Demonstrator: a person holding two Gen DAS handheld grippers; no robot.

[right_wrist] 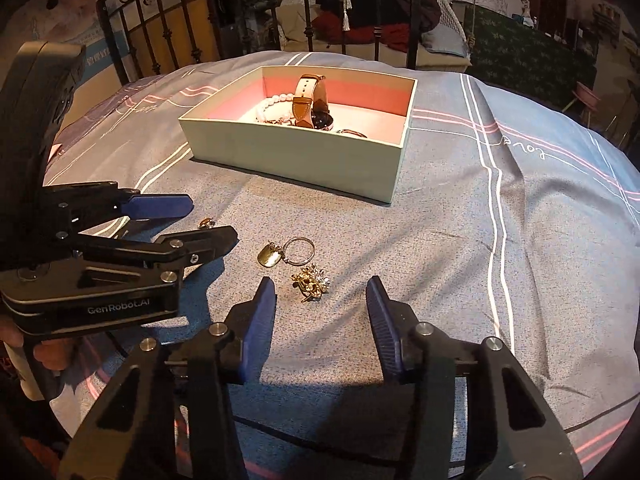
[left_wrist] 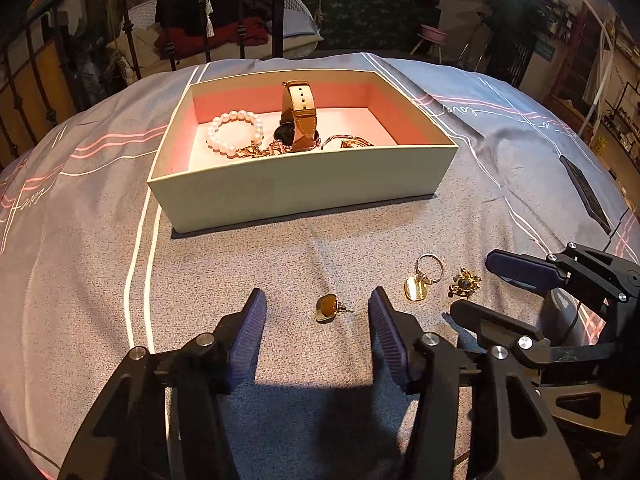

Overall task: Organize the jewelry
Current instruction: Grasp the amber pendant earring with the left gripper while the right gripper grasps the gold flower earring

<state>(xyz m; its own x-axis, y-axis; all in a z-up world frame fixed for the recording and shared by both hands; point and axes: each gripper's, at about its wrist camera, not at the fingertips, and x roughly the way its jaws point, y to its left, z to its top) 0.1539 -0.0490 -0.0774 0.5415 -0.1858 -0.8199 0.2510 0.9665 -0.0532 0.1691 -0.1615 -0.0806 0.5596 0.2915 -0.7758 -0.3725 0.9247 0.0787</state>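
From the left wrist, the left gripper [left_wrist: 318,312] hangs over the bedspread [left_wrist: 280,248], its jaws apart around a brown stud earring [left_wrist: 326,308], not touching it. From the right wrist, the right gripper [right_wrist: 320,300] stands unclenched around a gold brooch [right_wrist: 311,283]; the jewelry box [right_wrist: 288,152] sits beyond.

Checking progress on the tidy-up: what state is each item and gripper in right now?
Box: open, lidless.
Watch: inside box, standing on edge.
Pearl bracelet: inside box.
Amber earring: on bedspread, between left gripper pads, ungripped.
Brooch: on bedspread, before right gripper, ungripped.
Ring with charm: on bedspread.
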